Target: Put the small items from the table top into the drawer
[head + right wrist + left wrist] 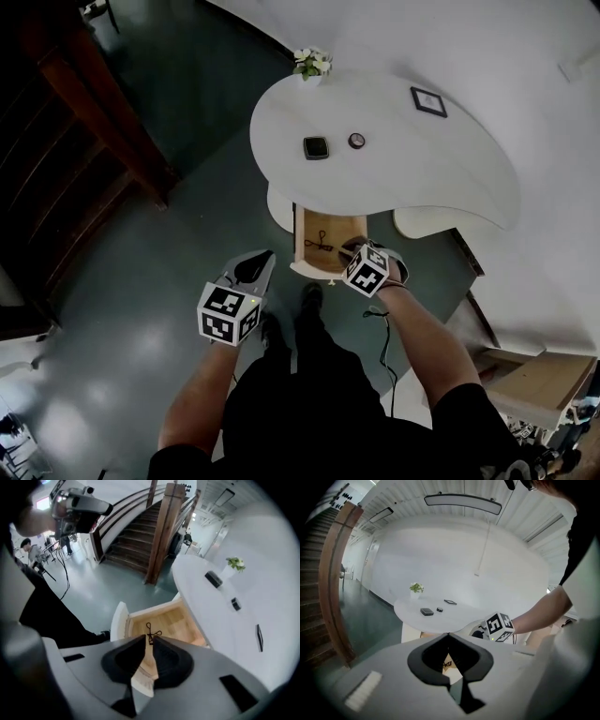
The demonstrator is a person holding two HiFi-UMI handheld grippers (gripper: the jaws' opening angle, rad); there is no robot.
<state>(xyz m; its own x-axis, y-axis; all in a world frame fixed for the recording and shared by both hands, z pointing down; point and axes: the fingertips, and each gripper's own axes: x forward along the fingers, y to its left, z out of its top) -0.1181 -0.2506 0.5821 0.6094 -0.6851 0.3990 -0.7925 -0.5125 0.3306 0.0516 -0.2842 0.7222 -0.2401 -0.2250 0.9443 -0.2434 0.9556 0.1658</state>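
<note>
Over the open drawer (302,246), the right gripper (356,253) hangs with its fingers parted by a sliver and grasping nothing; a thin black looped cord (151,632) lies on the drawer's wooden bottom just beyond their tips, so this looks like the spot for dropping items in. The left gripper (255,269) is held back over the floor, fingers clenched tip to tip and empty, probably to keep clear of the drawer. On the white worktop (422,178) a black square item (316,147) and a small round item (356,140) sit near each other, well apart from both grippers; by my reading they have yet to go in. A small frame (428,101) and a flower vase (311,63) stand farther back.
</note>
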